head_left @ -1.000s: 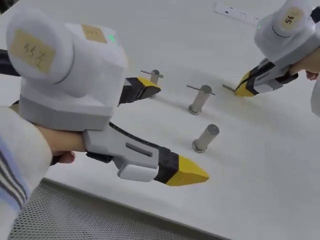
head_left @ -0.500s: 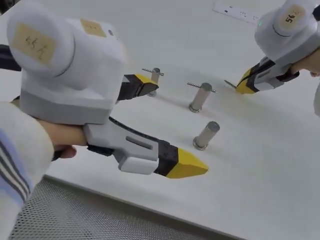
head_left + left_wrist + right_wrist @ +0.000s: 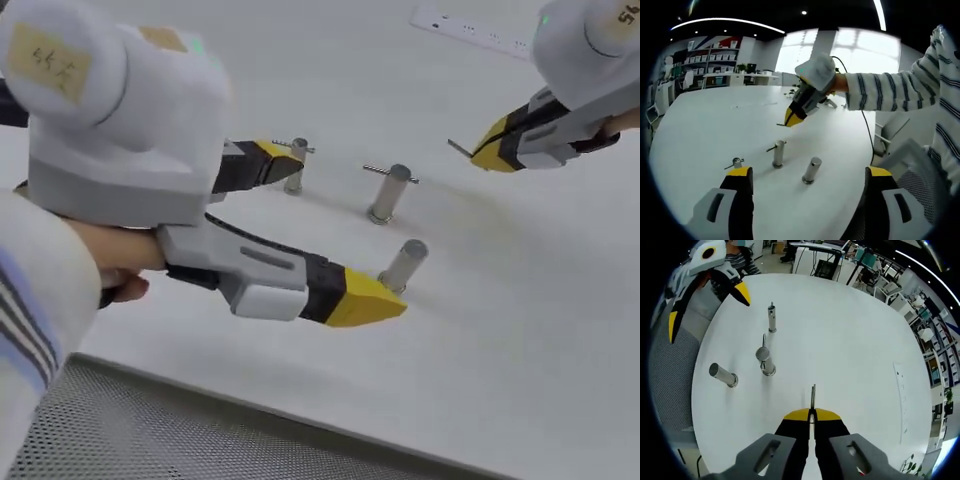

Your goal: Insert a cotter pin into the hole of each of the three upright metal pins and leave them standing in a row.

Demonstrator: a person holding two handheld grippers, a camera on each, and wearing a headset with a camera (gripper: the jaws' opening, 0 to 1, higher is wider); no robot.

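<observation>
Risen off the white tabletop, the right gripper is clenching a thin metal cotter pin; the left gripper is gaping wide beside the bare upright cylindrical steel pin.

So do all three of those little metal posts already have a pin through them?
No, the nearest metal pin is bare, while the middle pin and the far pin each carry a cotter pin crosswise.

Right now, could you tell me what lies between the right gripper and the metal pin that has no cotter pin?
Just bare table between the right gripper and that metal pin, as the head view shows; the neighbouring pin stands aside.
</observation>
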